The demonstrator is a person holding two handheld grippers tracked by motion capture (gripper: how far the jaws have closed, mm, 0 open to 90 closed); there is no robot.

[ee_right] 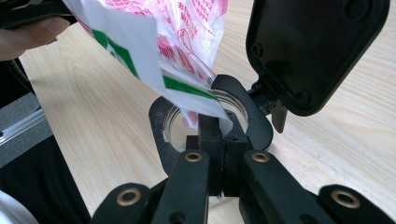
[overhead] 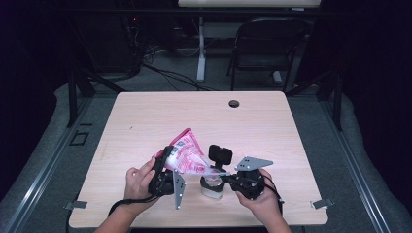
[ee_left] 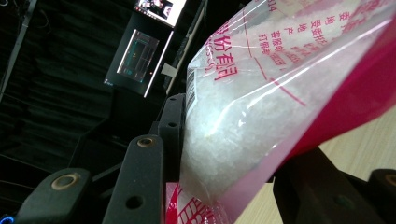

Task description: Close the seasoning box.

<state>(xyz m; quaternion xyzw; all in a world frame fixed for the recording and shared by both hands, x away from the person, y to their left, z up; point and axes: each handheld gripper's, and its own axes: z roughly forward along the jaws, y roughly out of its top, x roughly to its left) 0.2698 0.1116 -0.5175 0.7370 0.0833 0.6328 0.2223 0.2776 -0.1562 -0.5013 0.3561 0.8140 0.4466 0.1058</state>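
A: Near the front edge of the counter (overhead: 145, 121), what is held up?

B: A clear plastic bag (overhead: 187, 154) with a pink-red border and red printing is gripped at its lower end by the left claw (overhead: 164, 162). White grainy crystals are seen packed inside it in the left gripper view, where the bag (ee_left: 261, 107) is pressed between the two black jaws, which stand partly apart around its bulk.

A: How is the bag oriented?

B: It is tilted, with one corner raised above the counter and the other end lowered toward a small clear jar (overhead: 213, 187). A white and green strip of the bag (ee_right: 154, 51) is seen lying over the jar's mouth in the right gripper view.

A: And the jar?

B: It is clasped by the right claw (ee_right: 212, 123), whose curved black jaws are closed around its round rim (ee_right: 233, 105). It stands upright on the counter, between the two hands. A black hinged lid (ee_right: 317, 51) is seen raised beside it.
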